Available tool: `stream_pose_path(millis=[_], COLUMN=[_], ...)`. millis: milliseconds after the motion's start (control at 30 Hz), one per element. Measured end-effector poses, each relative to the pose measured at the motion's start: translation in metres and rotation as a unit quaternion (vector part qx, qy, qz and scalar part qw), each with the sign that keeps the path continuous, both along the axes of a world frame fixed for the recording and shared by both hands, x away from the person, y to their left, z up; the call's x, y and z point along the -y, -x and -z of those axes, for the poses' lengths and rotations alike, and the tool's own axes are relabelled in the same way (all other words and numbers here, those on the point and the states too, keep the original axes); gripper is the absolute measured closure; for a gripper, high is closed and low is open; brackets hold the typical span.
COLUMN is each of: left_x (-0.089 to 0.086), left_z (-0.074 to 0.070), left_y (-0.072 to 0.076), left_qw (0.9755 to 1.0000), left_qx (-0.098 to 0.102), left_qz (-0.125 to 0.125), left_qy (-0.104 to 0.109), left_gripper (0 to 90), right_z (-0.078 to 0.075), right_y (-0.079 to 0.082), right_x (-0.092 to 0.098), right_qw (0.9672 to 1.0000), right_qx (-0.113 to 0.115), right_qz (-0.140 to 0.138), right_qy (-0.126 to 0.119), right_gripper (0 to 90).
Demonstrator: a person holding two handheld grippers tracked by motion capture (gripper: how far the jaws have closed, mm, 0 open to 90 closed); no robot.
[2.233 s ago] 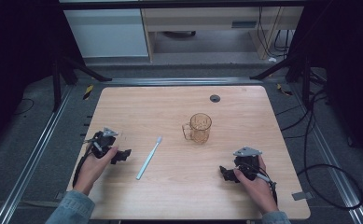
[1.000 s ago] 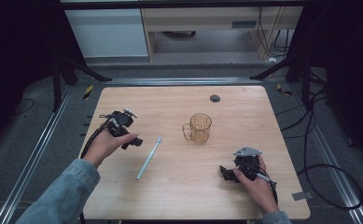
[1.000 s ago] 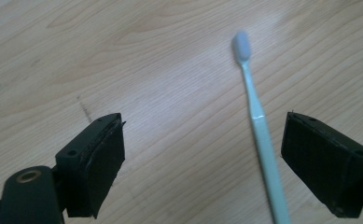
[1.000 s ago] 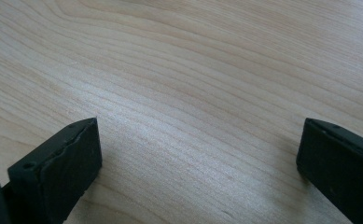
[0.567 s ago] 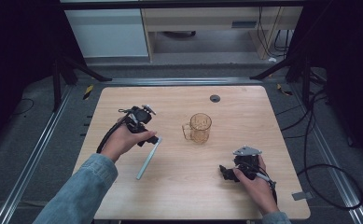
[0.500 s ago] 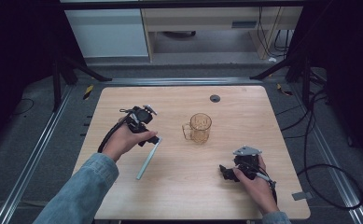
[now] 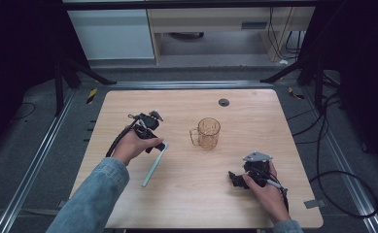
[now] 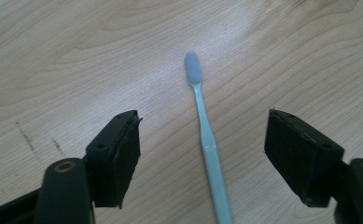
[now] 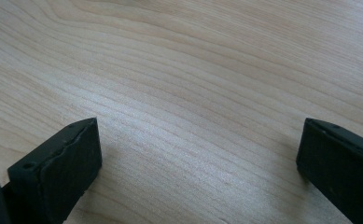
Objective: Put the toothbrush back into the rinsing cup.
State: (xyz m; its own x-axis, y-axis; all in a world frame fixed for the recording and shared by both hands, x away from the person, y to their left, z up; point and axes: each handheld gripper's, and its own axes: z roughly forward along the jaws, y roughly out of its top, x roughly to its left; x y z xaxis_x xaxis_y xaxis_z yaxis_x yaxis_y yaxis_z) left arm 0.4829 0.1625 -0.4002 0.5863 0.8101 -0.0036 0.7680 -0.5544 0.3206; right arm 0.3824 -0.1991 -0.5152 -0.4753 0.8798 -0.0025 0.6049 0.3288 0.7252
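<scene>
Closing left hand-held gripper (image 8: 202, 154) around toothbrush (image 8: 206, 135) on bench (image 7: 254, 111), jaws apart, handle untouched between; pickup imminent. Resting right hand-held gripper (image 9: 198, 158) agape.

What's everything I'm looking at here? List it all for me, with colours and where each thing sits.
toothbrush: one, pale blue, lying flat on the table left of centre, between the open jaws of the left hand-held gripper, untouched
glass mug: one, clear amber-tinted, upright near the table's middle, handle to the left
table: one, light wood
round grommet: one, dark, near the table's far edge
left hand-held gripper: one, black, over the toothbrush's upper end; jaws have just been closing
right hand-held gripper: one, black with a grey plate, at the table's near right, jaws open on nothing
sleeve: one, blue denim, lower left
</scene>
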Motion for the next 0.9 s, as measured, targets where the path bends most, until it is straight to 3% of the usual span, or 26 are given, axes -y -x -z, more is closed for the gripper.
stream_pose_path(millis=[333,433,700,900], left_x=[0.009,0.009,0.008,0.008], left_z=[0.013,0.02,0.035,0.047], left_y=[0.0,0.0,-0.002,0.002], left_qw=[0.9993,0.9989,0.998,0.9967], left_qx=[-0.034,-0.045,-0.059,-0.074], left_qz=[0.002,-0.015,-0.024,-0.027], left_qy=[-0.014,-0.006,-0.005,-0.018], left_gripper=[41.0,45.8,49.1,51.4], right_z=[0.0,0.0,0.0,0.0], right_y=[0.0,0.0,0.0,0.0], right_x=[0.0,0.0,0.0,0.0], right_qw=[1.0,1.0,1.0,1.0], right_qx=[0.0,0.0,0.0,-0.002], right_qz=[0.001,0.001,0.001,0.002], right_qy=[0.0,0.0,0.0,-0.002], right_gripper=[0.4,0.4,0.4,0.4])
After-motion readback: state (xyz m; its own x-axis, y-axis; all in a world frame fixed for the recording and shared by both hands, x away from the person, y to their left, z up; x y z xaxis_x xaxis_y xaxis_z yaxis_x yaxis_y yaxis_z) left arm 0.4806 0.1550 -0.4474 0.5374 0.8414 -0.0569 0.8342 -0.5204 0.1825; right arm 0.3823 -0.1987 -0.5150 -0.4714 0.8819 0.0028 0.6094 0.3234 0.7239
